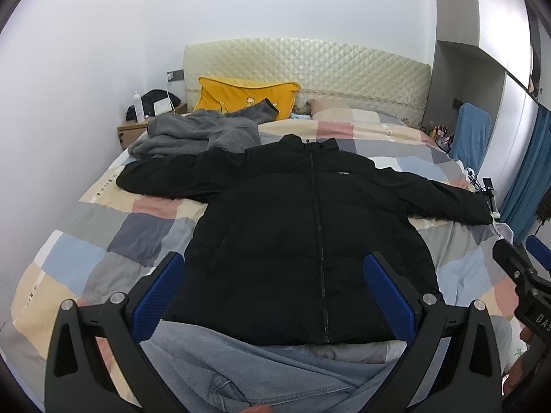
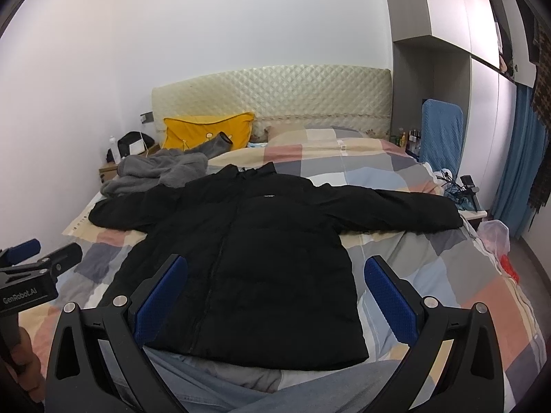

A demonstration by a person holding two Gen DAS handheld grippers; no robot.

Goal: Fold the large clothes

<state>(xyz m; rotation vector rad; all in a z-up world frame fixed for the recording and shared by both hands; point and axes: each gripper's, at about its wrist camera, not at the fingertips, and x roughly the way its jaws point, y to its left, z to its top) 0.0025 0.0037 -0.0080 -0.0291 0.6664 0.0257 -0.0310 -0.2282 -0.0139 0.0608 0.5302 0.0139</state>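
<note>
Left wrist view. Black jacket [image 1: 303, 234]: laid flat, front up and zipped, across the bed [image 1: 113, 241]; both sleeves spread sideways, collar toward the headboard [image 1: 310, 65], hem nearest the camera, an arrangement that suits a first fold. Left gripper [image 1: 275, 296]: hovering above the hem, jaws wide apart, nothing between them. Grey fleece garment [image 1: 193, 134]: bunched near the jacket's far sleeve, touching or overlapping it; black on grey, hard to settle which. Yellow pillow [image 1: 248, 98]: propped against the headboard. Denim cloth [image 1: 220, 371]: beneath the hem at the frame's bottom, cut off; possibly the person's legs or another garment. Right gripper seen only partly at the right edge.

Right wrist view. Jacket again central, one cuff reaching the bed's edge beside a nightstand [image 2: 473, 213]. Right gripper [image 2: 275, 296]: likewise raised near the hem, jaws fully spread and empty. Left gripper's tip visible at the left edge, with a hand [image 2: 20, 368] below it, mostly cropped. Blue curtain [image 2: 516, 165] at right.

Judgement: folding not yet begun; a sleeve likely the first hold.
</note>
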